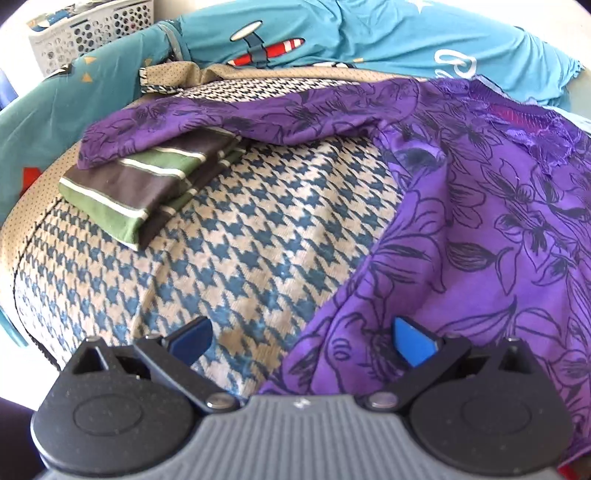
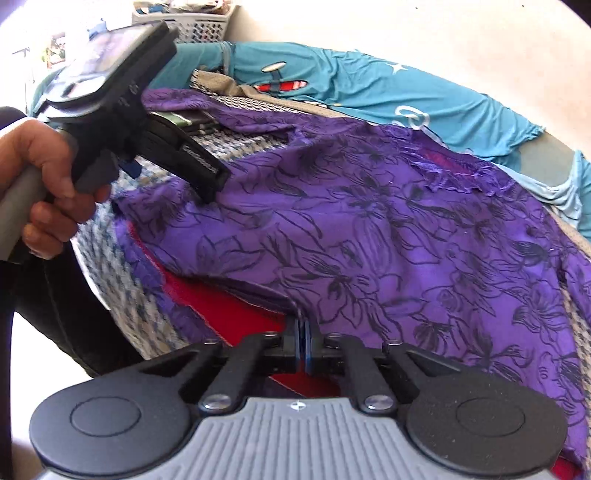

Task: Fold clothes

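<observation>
Closest to the right wrist lens, the right gripper [image 2: 303,338] has its two blue-padded fingers pressed together at the lower middle of the frame, pinching the hem edge of the purple floral garment [image 2: 388,236]. Beneath that hem a red cloth [image 2: 229,306] shows, one piece as far as can be told.

One purple floral garment lies spread across the middle and right of both views, on a blue-and-cream houndstooth cover [image 1: 236,236]. Its lace neckline sits at the upper right, and one sleeve stretches toward the upper left, draped over a single folded green-and-brown striped garment [image 1: 147,184]. Behind these, along the top of the frames, lies one teal sheet [image 1: 369,33] printed with a red-and-white striped aeroplane. One white perforated laundry basket [image 1: 92,29] stands in the upper left corner.

In the left wrist view the left gripper [image 1: 303,341] fills the bottom of the frame with its two blue fingers [image 1: 412,341] standing wide apart; one is over the houndstooth cover, the other over the purple fabric, and nothing is clamped between them.

From the right wrist view, a person's left hand [image 2: 44,184] at the left edge wraps the grey handle of that gripper, fingers curled around it, the tool angled downward to the right with its tip just at the purple cloth.
</observation>
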Tool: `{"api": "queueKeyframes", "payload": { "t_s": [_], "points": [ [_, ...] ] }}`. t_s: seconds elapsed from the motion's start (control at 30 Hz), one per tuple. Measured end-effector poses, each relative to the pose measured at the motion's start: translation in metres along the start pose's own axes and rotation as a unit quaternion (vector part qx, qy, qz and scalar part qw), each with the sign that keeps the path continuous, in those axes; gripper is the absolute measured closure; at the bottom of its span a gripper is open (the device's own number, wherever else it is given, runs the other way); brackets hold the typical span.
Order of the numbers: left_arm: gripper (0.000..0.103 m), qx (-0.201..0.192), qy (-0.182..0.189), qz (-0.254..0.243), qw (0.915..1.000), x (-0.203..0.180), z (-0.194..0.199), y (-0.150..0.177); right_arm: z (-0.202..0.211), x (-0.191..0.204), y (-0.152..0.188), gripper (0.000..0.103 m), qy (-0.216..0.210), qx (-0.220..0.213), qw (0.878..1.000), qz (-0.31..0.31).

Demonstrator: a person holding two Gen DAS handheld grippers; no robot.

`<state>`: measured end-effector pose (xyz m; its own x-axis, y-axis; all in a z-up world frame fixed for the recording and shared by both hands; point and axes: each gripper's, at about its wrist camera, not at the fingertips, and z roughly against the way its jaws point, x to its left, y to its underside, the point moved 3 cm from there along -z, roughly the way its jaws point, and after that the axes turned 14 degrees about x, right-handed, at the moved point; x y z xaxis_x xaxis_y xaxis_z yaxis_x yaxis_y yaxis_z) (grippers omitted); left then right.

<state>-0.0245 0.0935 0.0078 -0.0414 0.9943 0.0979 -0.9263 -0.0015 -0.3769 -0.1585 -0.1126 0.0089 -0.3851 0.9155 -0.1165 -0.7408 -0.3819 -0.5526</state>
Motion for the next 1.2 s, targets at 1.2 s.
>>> {"api": "queueKeyframes", "payload": {
  "t_s": [1.2],
  "points": [
    [0.0, -0.032, 0.018, 0.042, 0.9985, 0.022, 0.021, 0.0, -0.015, 0.04, -0.009, 0.076, -0.126, 0.008, 0.992, -0.02]
  ]
}}
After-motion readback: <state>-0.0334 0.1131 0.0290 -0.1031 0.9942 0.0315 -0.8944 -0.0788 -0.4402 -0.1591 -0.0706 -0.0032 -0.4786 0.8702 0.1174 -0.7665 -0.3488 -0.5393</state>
